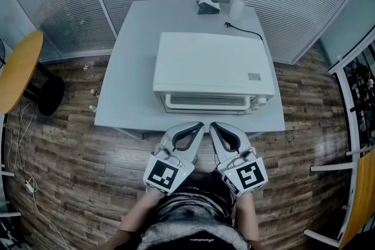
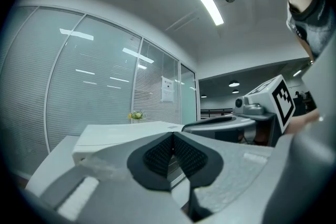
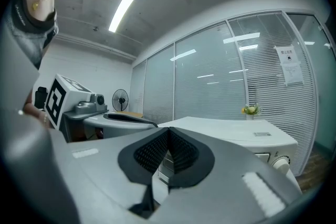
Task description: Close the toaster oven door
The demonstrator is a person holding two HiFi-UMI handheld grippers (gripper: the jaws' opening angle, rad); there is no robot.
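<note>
Both tongs are clenched with nothing in them: on my left tongs [image 1: 200, 124] the black ribbed pads [image 2: 157, 155] meet in a closed seam, and my right tongs [image 1: 212, 125] show the same, pad against pad, with only the white front of the toaster oven [image 1: 211, 64] seen beyond the seam. I hold the pair side by side in front of my body, tips near each other but apart, angled slightly inward and aimed forward at the appliance. They touch nothing; from the head view their tips hang just off the near edge of the pale table [image 1: 126, 67], over the wood-plank floor [image 1: 88, 161]. The toaster oven sits on that table straight ahead of the tongs, its front facing me and set close to the near edge. Its door [image 1: 206, 103] runs along that front, and the two tips point at about its middle, one to each side of centre, near it without reaching it. The door looks raised against the front, though I cannot tell from these angles whether a gap remains along its top. A round knob [image 1: 262, 101] sits at the front's right end, well to the right of my right tongs. Behind the oven, at the table's far edge, stands a white vase [image 1: 237, 4] of yellow flowers.
</note>
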